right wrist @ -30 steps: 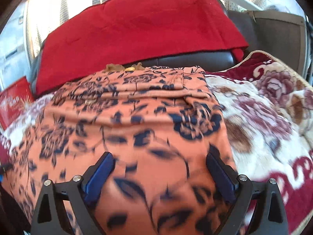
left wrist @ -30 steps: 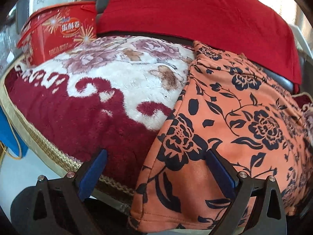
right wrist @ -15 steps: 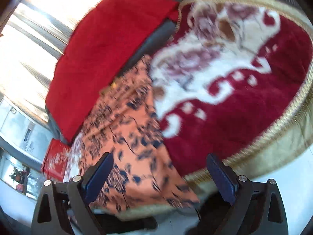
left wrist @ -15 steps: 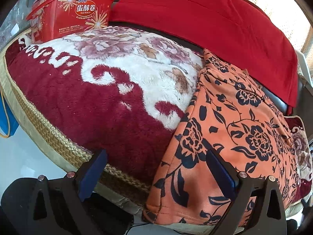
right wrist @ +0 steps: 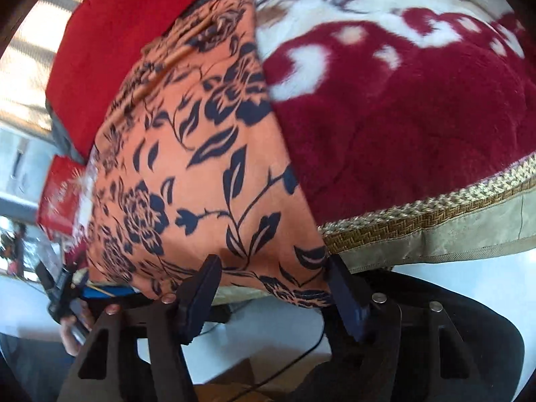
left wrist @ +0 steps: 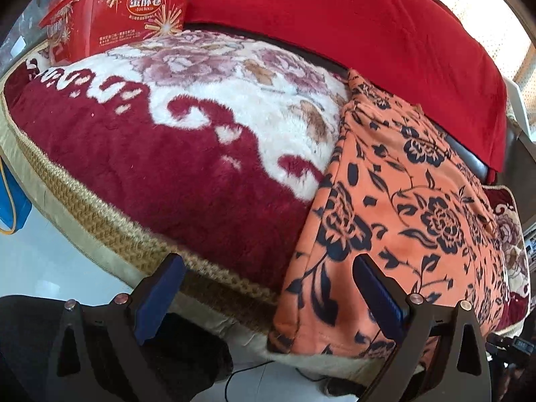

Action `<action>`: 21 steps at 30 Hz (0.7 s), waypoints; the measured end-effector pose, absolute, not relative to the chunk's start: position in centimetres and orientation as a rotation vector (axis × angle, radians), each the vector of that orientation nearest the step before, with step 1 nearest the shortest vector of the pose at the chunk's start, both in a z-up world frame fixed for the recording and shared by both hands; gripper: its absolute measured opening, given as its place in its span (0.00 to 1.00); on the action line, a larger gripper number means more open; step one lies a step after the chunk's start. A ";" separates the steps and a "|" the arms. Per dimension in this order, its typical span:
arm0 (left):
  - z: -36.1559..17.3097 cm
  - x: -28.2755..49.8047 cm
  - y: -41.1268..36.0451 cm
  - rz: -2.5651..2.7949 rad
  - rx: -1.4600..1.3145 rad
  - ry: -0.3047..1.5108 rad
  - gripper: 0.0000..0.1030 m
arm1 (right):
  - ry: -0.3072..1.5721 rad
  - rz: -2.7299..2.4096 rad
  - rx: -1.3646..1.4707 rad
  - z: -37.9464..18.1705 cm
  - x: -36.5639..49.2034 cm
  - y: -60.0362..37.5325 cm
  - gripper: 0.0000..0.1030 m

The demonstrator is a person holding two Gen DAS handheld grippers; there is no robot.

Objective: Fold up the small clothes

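An orange garment with a dark blue flower print [left wrist: 402, 207] lies flat on a plush red and white floral cushion [left wrist: 187, 134], its near hem hanging over the front edge. My left gripper [left wrist: 268, 288] is open and empty, held near the hem's left corner. In the right wrist view the garment [right wrist: 187, 174] fills the left half. My right gripper [right wrist: 271, 288] is open, its jaws standing to either side of the hem's right corner without closing on it.
A red egg-roll tin [left wrist: 127, 10] stands at the cushion's back left. A red cloth [left wrist: 351, 30] drapes the chair back behind. The cushion has a woven gold border [right wrist: 435, 207]. Pale floor and a black cable [right wrist: 288, 365] lie below.
My right gripper swung down from above the garment to its hanging hem corner and its jaws narrowed. My left gripper pulled back slightly toward the left, still open.
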State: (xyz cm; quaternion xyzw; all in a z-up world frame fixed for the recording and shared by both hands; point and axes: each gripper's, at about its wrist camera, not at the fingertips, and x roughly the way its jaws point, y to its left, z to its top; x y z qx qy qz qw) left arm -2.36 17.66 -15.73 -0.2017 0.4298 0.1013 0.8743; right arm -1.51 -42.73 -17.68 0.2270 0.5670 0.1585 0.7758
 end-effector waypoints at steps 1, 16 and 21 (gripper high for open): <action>-15.8 -2.5 17.5 0.209 -0.416 0.905 0.97 | 1.231 0.336 0.490 -17.8 -1.5 -42.6 0.66; -15.0 -2.8 15.9 0.056 -0.376 0.903 0.07 | 1.185 0.379 0.629 -17.5 -2.4 -42.0 0.10; -15.2 -2.7 15.9 0.066 -0.380 0.912 0.07 | 1.209 0.369 0.615 -17.9 -2.1 -41.9 0.27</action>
